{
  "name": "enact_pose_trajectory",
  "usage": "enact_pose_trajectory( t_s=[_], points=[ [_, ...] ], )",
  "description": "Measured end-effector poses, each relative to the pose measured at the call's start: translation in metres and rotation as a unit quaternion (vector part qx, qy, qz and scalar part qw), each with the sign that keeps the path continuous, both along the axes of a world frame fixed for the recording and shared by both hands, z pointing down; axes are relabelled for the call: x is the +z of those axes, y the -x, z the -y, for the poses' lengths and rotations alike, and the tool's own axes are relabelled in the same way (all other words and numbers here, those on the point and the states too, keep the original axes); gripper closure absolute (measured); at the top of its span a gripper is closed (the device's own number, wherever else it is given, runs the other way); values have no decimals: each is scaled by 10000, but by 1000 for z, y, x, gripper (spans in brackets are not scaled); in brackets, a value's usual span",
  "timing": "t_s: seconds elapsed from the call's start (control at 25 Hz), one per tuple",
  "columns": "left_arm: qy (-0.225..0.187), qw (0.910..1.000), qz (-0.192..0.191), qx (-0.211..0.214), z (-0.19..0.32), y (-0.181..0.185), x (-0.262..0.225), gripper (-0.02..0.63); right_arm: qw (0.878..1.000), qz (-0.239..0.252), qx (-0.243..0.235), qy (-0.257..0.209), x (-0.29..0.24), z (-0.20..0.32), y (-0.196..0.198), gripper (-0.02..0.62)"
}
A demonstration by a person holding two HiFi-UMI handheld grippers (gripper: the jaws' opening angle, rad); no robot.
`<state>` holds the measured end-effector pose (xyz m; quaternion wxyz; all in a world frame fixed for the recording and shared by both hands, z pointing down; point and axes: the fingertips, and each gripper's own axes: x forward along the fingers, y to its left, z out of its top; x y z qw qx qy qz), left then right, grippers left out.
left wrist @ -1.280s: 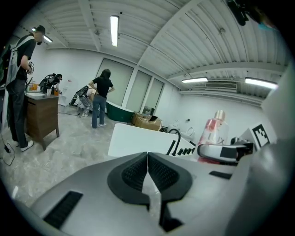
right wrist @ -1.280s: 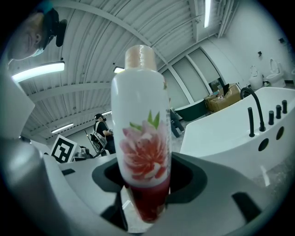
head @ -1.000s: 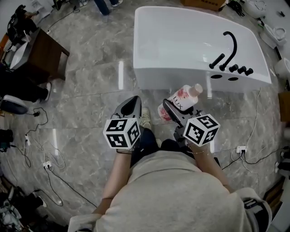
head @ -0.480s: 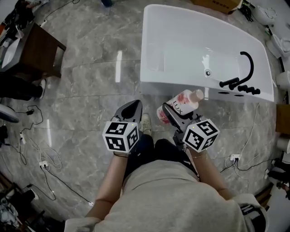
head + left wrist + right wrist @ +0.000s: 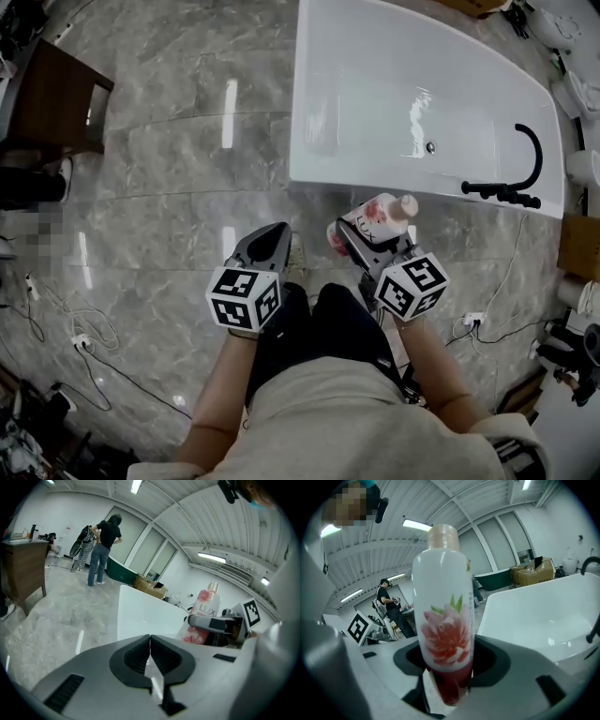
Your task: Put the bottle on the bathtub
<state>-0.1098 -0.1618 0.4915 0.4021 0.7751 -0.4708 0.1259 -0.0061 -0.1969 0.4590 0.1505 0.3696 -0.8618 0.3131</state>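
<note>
My right gripper (image 5: 352, 234) is shut on a white bottle (image 5: 373, 217) with a pink flower print and a beige cap; it stands upright between the jaws in the right gripper view (image 5: 444, 639). The bottle hangs over the grey floor just short of the white bathtub's near rim (image 5: 375, 180). My left gripper (image 5: 272, 239) is beside it on the left, jaws shut and holding nothing (image 5: 150, 649). From the left gripper view the bottle (image 5: 204, 616) and the bathtub (image 5: 140, 616) appear ahead to the right.
A black faucet (image 5: 525, 178) stands on the tub's right end. A dark wooden cabinet (image 5: 52, 103) is at the far left. Cables (image 5: 66, 328) and a power strip lie on the marble floor. A person (image 5: 104, 545) stands far off by boxes.
Both grippers and the bottle have come closer to the bathtub's near rim. The tub now fills more of the upper head view and the faucet sits further right.
</note>
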Motion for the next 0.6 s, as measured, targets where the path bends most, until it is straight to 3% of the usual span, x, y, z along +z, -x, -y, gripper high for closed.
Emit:
enact_pose_trajectory(
  t_s=[0.28, 0.6],
  points=[
    [215, 9991, -357, 14, 34, 10, 38, 598, 9994, -286, -174, 48, 44, 32, 20, 367],
    [152, 9996, -220, 60, 56, 17, 81, 598, 9996, -273, 53, -38, 99, 62, 31, 368]
  ],
)
